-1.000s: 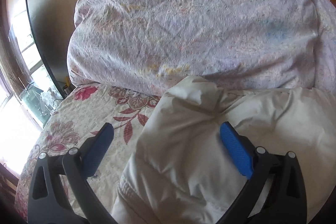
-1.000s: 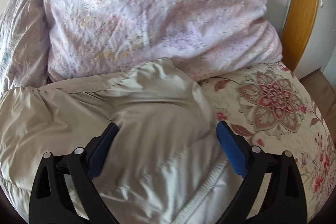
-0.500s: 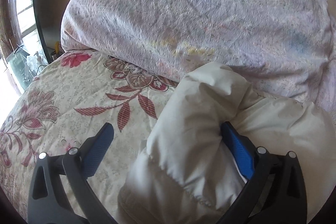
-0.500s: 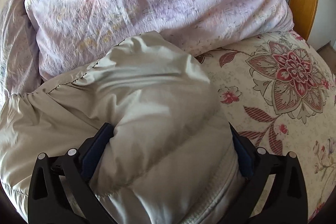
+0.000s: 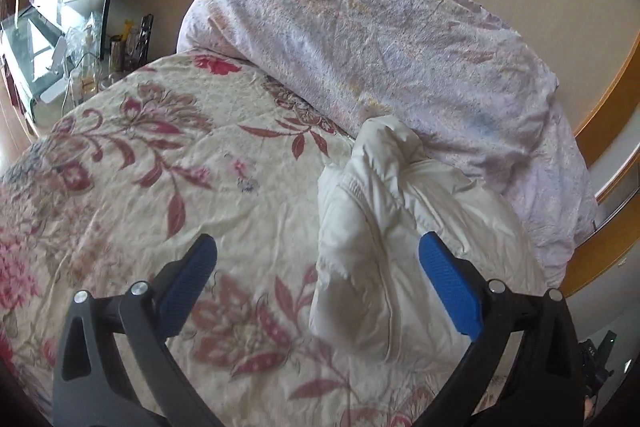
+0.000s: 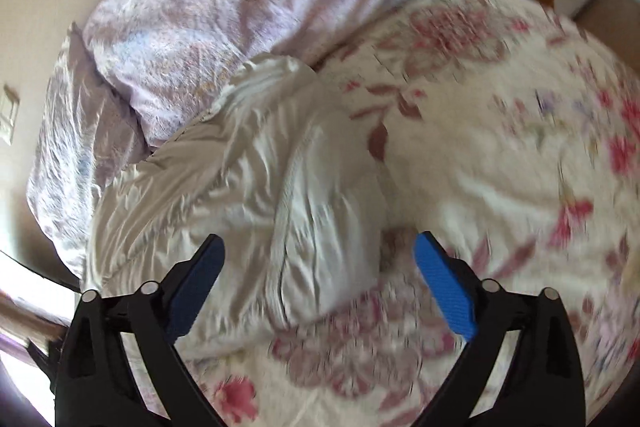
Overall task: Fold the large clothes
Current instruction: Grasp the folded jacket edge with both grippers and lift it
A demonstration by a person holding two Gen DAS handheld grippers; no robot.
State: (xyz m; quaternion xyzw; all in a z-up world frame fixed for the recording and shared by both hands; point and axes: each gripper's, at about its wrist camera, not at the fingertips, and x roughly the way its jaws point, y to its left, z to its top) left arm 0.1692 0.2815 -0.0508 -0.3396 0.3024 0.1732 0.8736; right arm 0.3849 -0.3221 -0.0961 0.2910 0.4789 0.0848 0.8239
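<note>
A white puffy jacket [image 5: 404, 227] lies bunched in a folded heap on the floral bedspread [image 5: 168, 163], its far end against the lilac duvet. It also shows in the right wrist view [image 6: 248, 195]. My left gripper [image 5: 318, 267] is open and empty, raised above the jacket's left edge. My right gripper [image 6: 318, 267] is open and empty, above the jacket's right edge. The right wrist view is blurred by motion.
A rolled lilac duvet [image 5: 380, 39] lies along the head of the bed against the wall; it also shows in the right wrist view [image 6: 224, 3]. A cluttered side table [image 5: 92, 59] stands by the window at left. A wooden door frame [image 5: 608, 123] is at right.
Both grippers have pulled back and up from the jacket, which earlier filled the space between their fingers. The jacket now lies in a compact heap. Both views have swung outward.
</note>
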